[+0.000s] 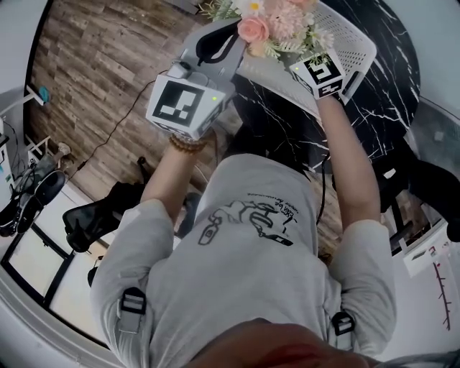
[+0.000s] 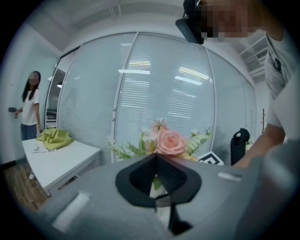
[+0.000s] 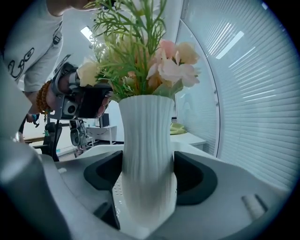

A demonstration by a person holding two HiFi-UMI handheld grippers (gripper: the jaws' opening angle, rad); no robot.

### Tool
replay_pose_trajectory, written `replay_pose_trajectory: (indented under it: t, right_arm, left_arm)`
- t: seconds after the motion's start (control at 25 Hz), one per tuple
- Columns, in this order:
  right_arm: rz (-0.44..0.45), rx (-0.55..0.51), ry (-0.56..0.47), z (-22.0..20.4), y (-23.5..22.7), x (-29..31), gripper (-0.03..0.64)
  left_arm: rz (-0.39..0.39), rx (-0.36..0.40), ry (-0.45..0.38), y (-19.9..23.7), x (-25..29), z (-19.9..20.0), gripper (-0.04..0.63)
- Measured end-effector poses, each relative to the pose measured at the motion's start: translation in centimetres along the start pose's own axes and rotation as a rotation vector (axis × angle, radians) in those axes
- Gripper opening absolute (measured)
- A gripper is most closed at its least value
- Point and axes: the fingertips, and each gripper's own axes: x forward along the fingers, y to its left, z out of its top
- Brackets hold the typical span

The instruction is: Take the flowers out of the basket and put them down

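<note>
A bunch of pink and cream flowers [image 3: 140, 61] with green fronds stands in a white ribbed vase [image 3: 147, 150]. My right gripper [image 3: 149, 180] is shut on the vase's body, one black pad on each side. In the head view the flowers [image 1: 277, 21] rise over a white perforated basket [image 1: 356, 43] on a black marble table [image 1: 388, 93], with the right gripper [image 1: 320, 72] just below them. My left gripper [image 1: 219, 44] reaches in from the left at the foliage. Its jaws [image 2: 156, 180] are closed together on a sliver of green and white, the pink rose [image 2: 171, 140] just beyond.
A white desk [image 2: 61, 159] with a green cloth [image 2: 56, 138] and a standing person [image 2: 30, 105] are at the left, before a glass wall with blinds. A black chair [image 2: 240, 140] is at the right. Wood floor [image 1: 93, 65] lies left of the table.
</note>
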Motion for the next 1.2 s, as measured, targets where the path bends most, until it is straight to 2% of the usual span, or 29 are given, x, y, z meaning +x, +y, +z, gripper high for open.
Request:
replay_pose_trajectory:
  t: [0.48,0.76,1.2]
  right_arm:
    - [-0.032,-0.016,-0.055,6.9,0.2,-3.0,0.347]
    - [-0.036,-0.037,-0.073,11.0,0.8,-4.8,0.345]
    - [-0.04,-0.051,-0.088,15.4,2.3,-6.9,0.345]
  left_arm:
    - [-0.006,0.079,-0.093,-2.3,-1.3,7.4,0.002]
    - [-0.006,0.1,-0.141,-3.6,-2.7,11.3,0.002]
    - [-0.019,0.127,-0.171,-6.1,-5.4,15.5,0.003]
